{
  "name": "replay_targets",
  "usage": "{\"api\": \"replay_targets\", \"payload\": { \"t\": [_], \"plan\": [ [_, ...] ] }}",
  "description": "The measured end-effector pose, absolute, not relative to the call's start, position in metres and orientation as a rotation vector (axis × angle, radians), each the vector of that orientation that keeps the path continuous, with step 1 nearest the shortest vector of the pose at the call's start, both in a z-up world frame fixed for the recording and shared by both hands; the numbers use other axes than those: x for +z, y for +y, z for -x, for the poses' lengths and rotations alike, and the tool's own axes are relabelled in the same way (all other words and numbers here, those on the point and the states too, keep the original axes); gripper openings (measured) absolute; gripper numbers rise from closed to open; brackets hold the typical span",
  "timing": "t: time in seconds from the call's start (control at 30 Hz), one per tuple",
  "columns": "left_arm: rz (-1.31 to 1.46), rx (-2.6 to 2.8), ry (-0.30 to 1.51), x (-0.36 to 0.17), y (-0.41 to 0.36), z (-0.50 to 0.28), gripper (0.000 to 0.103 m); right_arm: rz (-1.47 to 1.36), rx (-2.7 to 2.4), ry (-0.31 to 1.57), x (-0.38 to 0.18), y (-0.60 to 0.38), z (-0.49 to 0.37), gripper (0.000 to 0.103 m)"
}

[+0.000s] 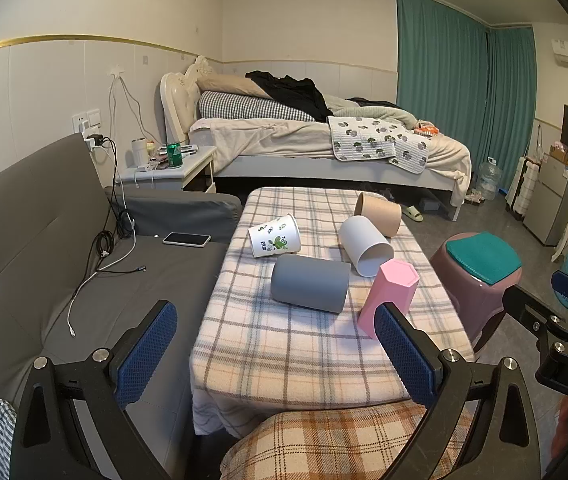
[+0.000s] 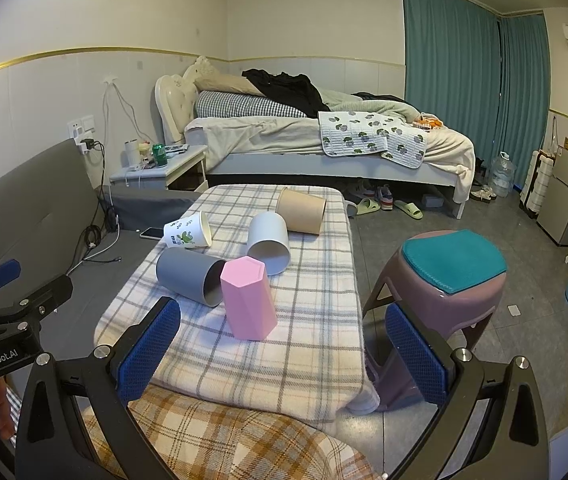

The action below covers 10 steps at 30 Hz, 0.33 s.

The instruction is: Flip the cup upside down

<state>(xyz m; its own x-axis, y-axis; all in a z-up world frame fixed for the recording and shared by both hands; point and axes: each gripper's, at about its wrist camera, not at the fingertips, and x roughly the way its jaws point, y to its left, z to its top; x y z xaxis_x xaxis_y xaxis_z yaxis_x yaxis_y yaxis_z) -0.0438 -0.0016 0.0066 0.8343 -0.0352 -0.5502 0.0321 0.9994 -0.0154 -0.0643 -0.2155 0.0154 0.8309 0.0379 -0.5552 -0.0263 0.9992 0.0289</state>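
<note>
left gripper [image 1: 275,354]: jaws wide apart, nothing between the pads, held back from the near edge of the table
right gripper [image 2: 281,350]: jaws spread wide too, empty, near the table's front right corner
table [image 1: 284,356]: low, covered with a plaid cloth; five cups on it
pink cup [image 2: 248,300]: faceted, stands closed end up, slightly tilted in the fisheye; nearest cup to both grippers
grey cup [image 2: 187,274]: on its side, mouth toward the pink cup, just beside it
white cup [image 2: 267,242]: on its side, mouth toward the camera, behind the pink cup
tan cup [image 2: 301,210]: on its side at the far end, touching or just beside the white cup, cannot tell which
printed cup [image 2: 187,232]: white with green leaf print, on its side, far left
stool [image 2: 450,280]: purple, teal pad on top, right of the table
sofa [image 1: 43,240]: grey, left of the table, phone [image 1: 186,239] and cables on the seat
</note>
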Motion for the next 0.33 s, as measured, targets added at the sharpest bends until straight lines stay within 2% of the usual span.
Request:
{"api": "replay_targets", "payload": {
  "t": [0.33],
  "plan": [
    [0.001, -0.038, 0.586, 0.006, -0.001, 0.0439, 0.102, -0.021, 0.035, 0.591, 0.0147, -0.2152, 0.0643, 0.103]
  ]
}}
